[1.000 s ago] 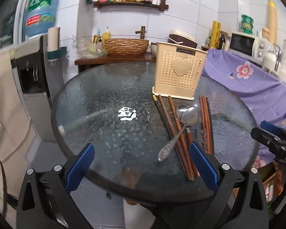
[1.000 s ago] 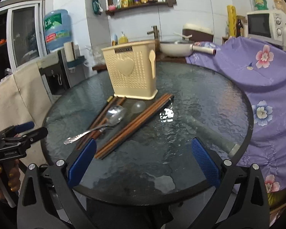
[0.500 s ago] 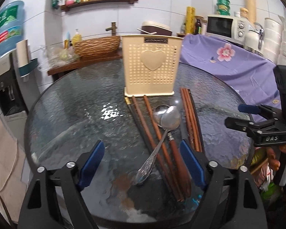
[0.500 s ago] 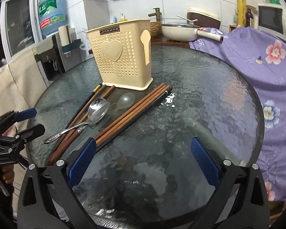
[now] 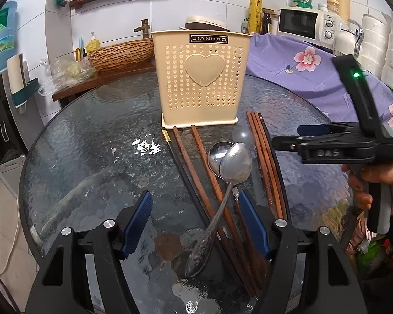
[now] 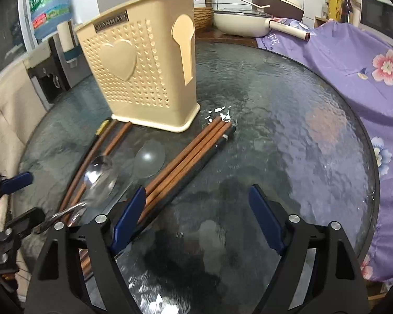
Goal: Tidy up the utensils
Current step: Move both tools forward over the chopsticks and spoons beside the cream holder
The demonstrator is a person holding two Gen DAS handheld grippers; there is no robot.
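Cream plastic makes up the utensil holder (image 5: 200,78), a perforated box with a raised heart on its front and a spoon shape on its side, standing upright toward the far side of the round bench (image 5: 91,141) of dark pebbled glass. Nothing can be seen rising above its rim, so sorting appears not yet begun; every utensil in view lies loose on the glass. Outstanding items: a bundle of reddish-brown wooden chopsticks (image 5: 266,164) with one black stick alongside, just in front of the holder on the right; a second, looser set of chopsticks (image 5: 196,167), again with one black stick, fanning from the holder's base toward the near edge; a polished metal spoon (image 5: 233,167) with an embossed handle lying across that set; a second metal spoon bowl (image 5: 216,155) partly under the first; and a clear plastic spoon (image 6: 149,158), hard to make out against the glass. The left gripper (image 5: 194,229) hangs low over the near ends of the loose set, its jaws closing with the spoon handle and several sticks between the blue ribbed pads, which do not yet press on them. The right gripper (image 6: 196,221) sits beside the bundle, its jaws also closing over bare glass, the sticks running past its left pad. Judgement: first pick-up is imminent, all placement remains.
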